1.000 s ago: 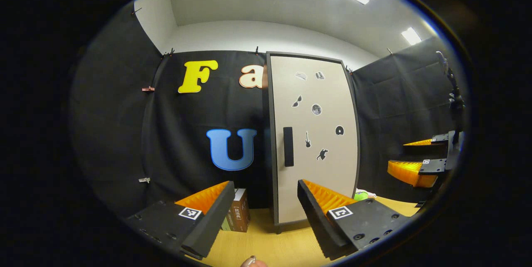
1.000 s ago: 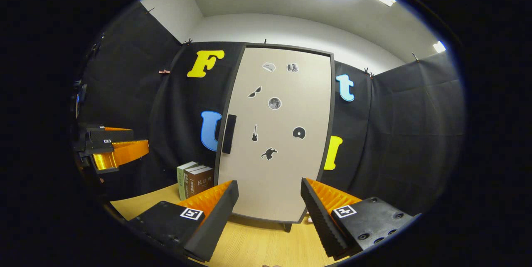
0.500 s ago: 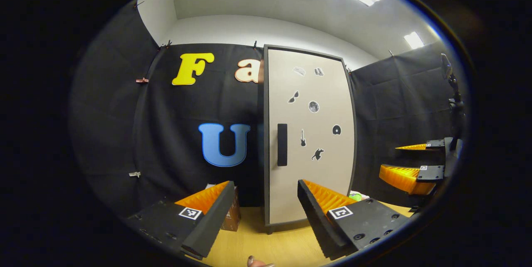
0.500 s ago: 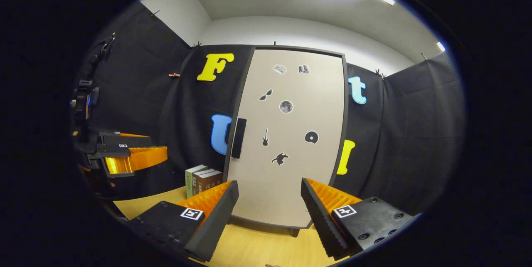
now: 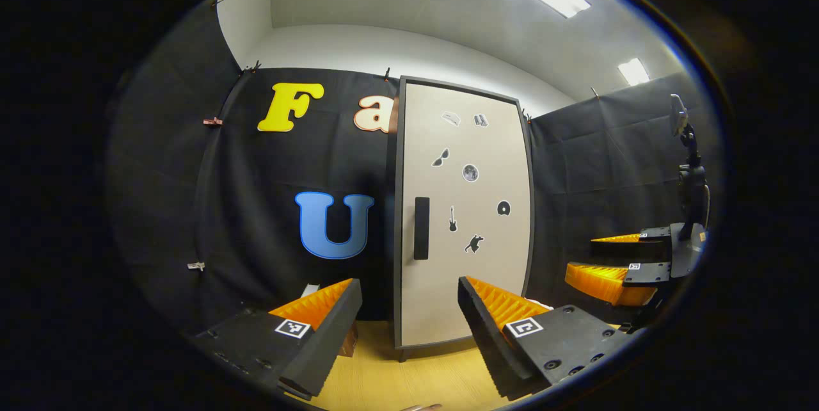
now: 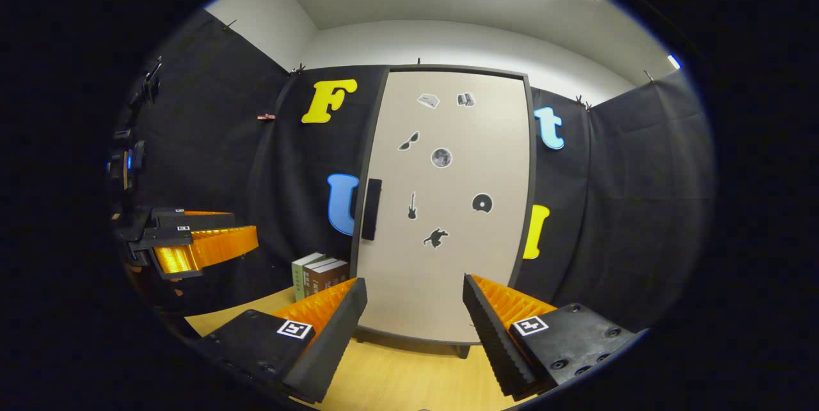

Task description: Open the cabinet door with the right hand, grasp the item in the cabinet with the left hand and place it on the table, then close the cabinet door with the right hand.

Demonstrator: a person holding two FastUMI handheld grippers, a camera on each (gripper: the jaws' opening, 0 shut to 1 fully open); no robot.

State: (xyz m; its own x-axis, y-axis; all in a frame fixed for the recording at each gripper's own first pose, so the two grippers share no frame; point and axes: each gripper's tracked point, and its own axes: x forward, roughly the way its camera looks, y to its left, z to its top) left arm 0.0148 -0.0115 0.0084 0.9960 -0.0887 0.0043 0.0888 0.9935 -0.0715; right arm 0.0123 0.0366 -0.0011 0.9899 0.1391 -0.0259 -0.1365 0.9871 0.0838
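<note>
Right gripper (image 6: pixel 413 308) was spread wide with nothing between the fingers, hanging over the wooden table (image 6: pixel 397 379) and looking pretty much straight at the cabinet door (image 6: pixel 448 206). Left gripper (image 5: pixel 406 312) was the same deal from my end: fingers wide apart, gripping nothing, aimed at the door from a bit off to the side.

The door was flat shut in both views. It's a tall beige panel in a dark frame with a handful of little black stickers on it, and the dark vertical handle (image 6: pixel 371 209) sat on its left edge about halfway up, well apart from either gripper. Whatever's in the cabinet was hidden behind that door, so I couldn't tell you what it was.

A few books (image 6: pixel 318 273) stood upright on the table just left of the cabinet, close to the black cloth wall. In the right gripper view I could see the left gripper off at the left edge, and the left gripper view caught the right one at its far right, both clearly spread.
</note>
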